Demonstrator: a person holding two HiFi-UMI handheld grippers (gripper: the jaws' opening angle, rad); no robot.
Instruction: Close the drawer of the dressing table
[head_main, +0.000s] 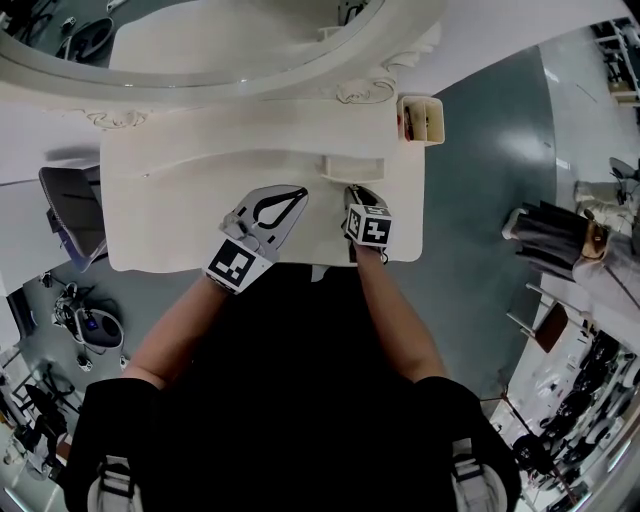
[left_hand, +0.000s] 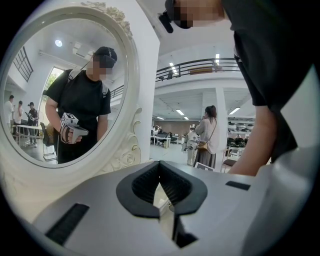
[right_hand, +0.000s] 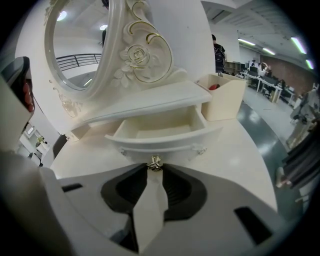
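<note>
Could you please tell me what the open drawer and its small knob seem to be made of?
The drawer: probably painted wood or board; even, matte cream surface, no grain showing. The knob: likely metal; it glints silvery and is faceted.

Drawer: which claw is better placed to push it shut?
Right. The right claw grips the knob of the open drawer; the left claw, shut and empty, faces the mirror.

head view above dressing table (head_main: 180, 200), gripper views near, facing mirror (left_hand: 60, 90)

Lighting is bright and even, from ceiling lights (left_hand: 217, 59). Shadows are soft. Both gripper views curve strongly toward black corners.
</note>
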